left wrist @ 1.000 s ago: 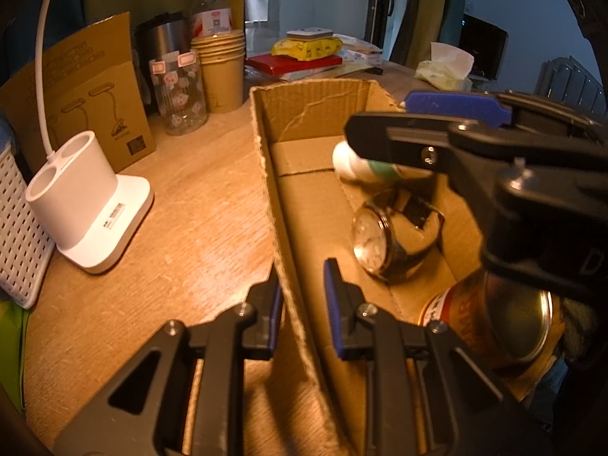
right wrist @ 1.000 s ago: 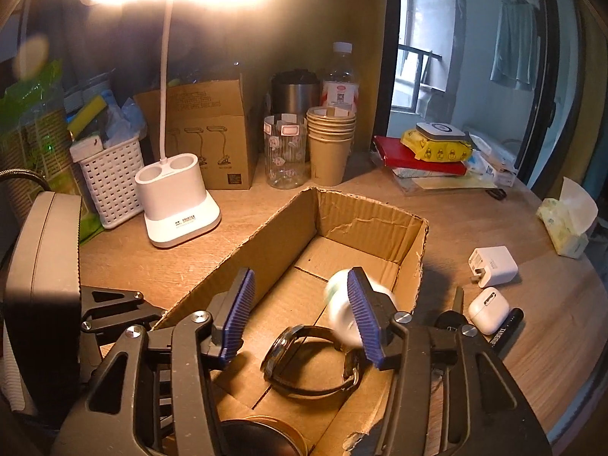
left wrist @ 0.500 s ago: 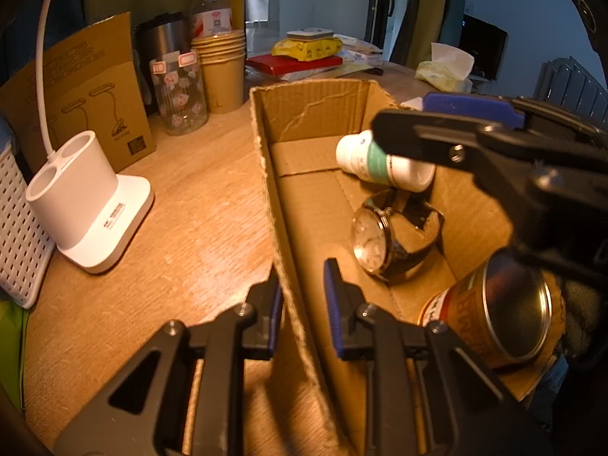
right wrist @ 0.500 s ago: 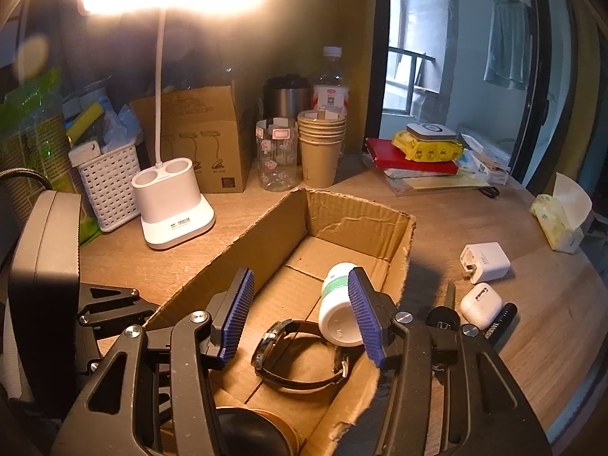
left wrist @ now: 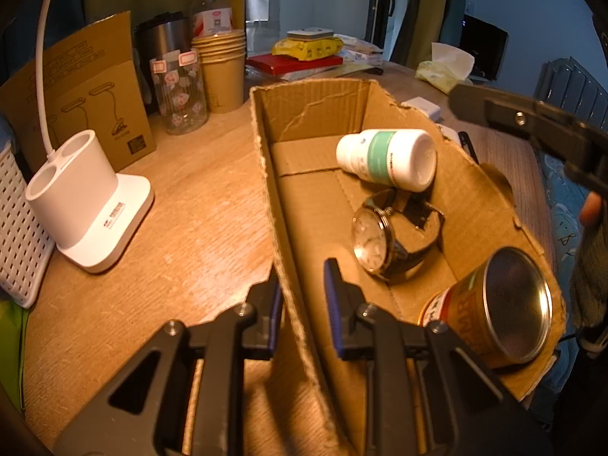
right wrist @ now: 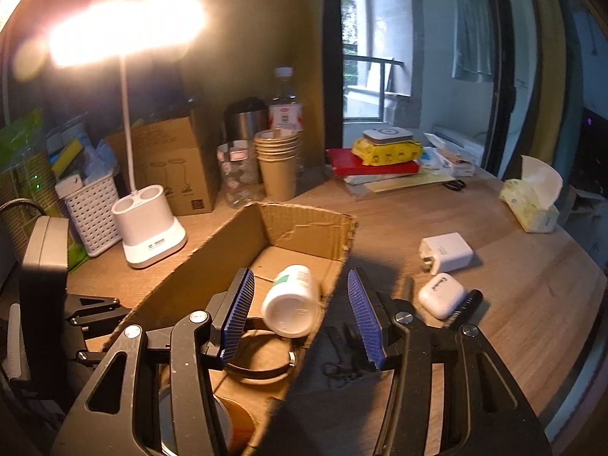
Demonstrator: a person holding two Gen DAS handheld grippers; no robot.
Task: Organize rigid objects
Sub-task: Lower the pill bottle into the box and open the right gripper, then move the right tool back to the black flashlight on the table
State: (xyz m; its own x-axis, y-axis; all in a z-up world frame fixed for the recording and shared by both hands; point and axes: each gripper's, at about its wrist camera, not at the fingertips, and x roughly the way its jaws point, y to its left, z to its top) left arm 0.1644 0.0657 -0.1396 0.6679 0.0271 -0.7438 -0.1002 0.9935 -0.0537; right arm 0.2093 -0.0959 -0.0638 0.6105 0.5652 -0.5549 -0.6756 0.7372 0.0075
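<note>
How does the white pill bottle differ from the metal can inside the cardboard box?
The pill bottle is white plastic with a green label; the can is shiny metal with an orange-brown label. The pill bottle lies nearer the far end of the cardboard box; the can lies at the near end. The pill bottle looks slimmer than the can. Both lie on their sides, with the watch between them.

Open cardboard box [left wrist: 315, 114] on wooden tabletop [left wrist: 182, 235], flaps torn off, ragged rim. Inside: white pill bottle [left wrist: 387, 159] with green label, lying on its side near the far end wall, base resting on the watch. Watch [left wrist: 387, 239], dark strap, white dial, tilted on edge mid-box. Tin can [left wrist: 501, 304], gold-orange label, on its side at the near end against the right wall. White charger [right wrist: 446, 252], white earbuds case [right wrist: 442, 294], black pen [right wrist: 465, 304] on tabletop right of box.
</note>
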